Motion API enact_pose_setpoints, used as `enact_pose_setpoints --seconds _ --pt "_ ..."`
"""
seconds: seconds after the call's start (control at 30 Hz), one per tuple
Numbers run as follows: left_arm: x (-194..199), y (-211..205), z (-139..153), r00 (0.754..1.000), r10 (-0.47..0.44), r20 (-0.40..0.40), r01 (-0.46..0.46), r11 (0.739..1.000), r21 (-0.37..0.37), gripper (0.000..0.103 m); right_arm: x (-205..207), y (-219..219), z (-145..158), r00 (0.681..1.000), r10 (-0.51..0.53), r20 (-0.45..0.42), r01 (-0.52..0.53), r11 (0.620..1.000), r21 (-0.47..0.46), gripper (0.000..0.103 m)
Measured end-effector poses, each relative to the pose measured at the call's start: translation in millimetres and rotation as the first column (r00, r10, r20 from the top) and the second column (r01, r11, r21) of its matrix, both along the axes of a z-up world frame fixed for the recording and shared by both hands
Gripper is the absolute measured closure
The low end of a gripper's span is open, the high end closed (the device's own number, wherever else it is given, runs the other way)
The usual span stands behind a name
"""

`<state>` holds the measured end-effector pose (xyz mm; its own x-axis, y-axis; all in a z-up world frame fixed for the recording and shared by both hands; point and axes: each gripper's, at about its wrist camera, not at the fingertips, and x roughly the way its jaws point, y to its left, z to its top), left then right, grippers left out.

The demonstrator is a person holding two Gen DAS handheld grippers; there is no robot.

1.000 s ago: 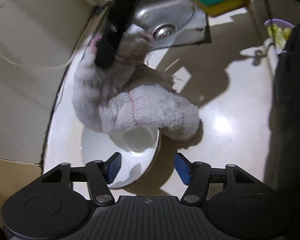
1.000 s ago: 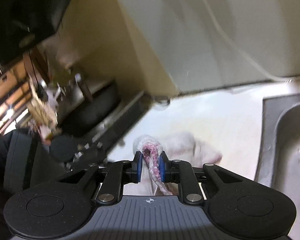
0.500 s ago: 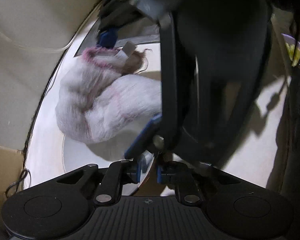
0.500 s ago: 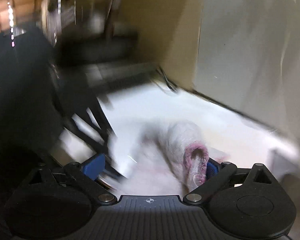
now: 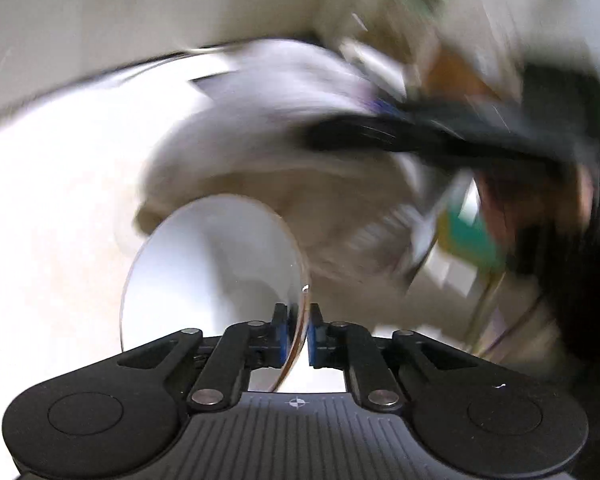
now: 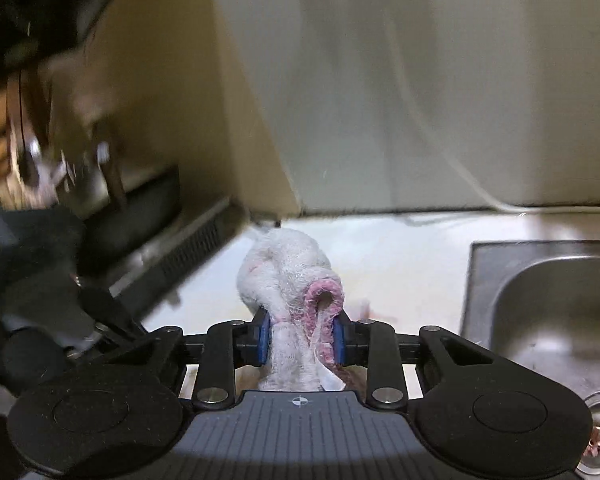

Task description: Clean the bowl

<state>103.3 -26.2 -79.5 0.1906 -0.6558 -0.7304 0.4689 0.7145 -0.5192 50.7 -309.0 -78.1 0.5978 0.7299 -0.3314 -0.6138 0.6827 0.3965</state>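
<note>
White bowl [image 5: 216,264], flat before, now on edge in left tool [image 5: 298,332].

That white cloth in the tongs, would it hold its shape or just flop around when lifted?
Probably floppy: the white cloth bunches and folds over between the right tongs, whose jaws are closing on it. Its loose, fuzzy weave suggests it is light and unlikely to slip from the pads.

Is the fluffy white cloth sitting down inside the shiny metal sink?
No, the cloth is pinched in the right gripper above the white counter, with the sink off to its side.
</note>
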Motion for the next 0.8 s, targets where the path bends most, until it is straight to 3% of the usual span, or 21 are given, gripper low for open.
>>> enact_pose_setpoints --seconds 0.1,0.17,0.2,0.4,0.47,0.53,0.7,0.8 --pt "6 18 -9 0.996 0.066 -0.059 -0.07 0.995 -0.076 0.091 -2 9 8 0.994 0.114 0.002 -0.114 0.993 0.031 0.073" --pt "7 22 -9 0.997 0.058 -0.053 -0.062 0.995 -0.08 0.092 5 33 -3 0.968 0.245 -0.061 -0.239 0.967 0.093 0.073" --pt "6 25 -10 0.997 0.055 -0.05 -0.06 0.994 -0.088 0.091 13 43 -11 0.959 0.265 -0.104 -0.254 0.961 0.114 0.073" --pt "8 36 -17 0.995 0.089 -0.046 -0.094 0.988 -0.124 0.084 72 46 -57 0.895 0.341 -0.288 -0.236 0.909 0.343 0.073" --pt "13 42 -19 0.993 0.1 -0.066 -0.109 0.983 -0.145 0.083 91 45 -74 0.876 0.308 -0.37 -0.178 0.922 0.344 0.073" --pt "20 39 -23 0.991 0.11 -0.08 -0.122 0.979 -0.161 0.082 102 45 -81 0.869 0.245 -0.43 -0.136 0.954 0.269 0.073" --pt "26 41 -29 0.976 0.178 -0.127 -0.2 0.961 -0.189 0.079 84 45 -68 0.909 0.205 -0.363 -0.158 0.975 0.154 0.073" --pt "27 38 -31 0.97 0.196 -0.14 -0.221 0.957 -0.189 0.078 57 28 -43 0.932 0.247 -0.265 -0.199 0.96 0.195 0.073"
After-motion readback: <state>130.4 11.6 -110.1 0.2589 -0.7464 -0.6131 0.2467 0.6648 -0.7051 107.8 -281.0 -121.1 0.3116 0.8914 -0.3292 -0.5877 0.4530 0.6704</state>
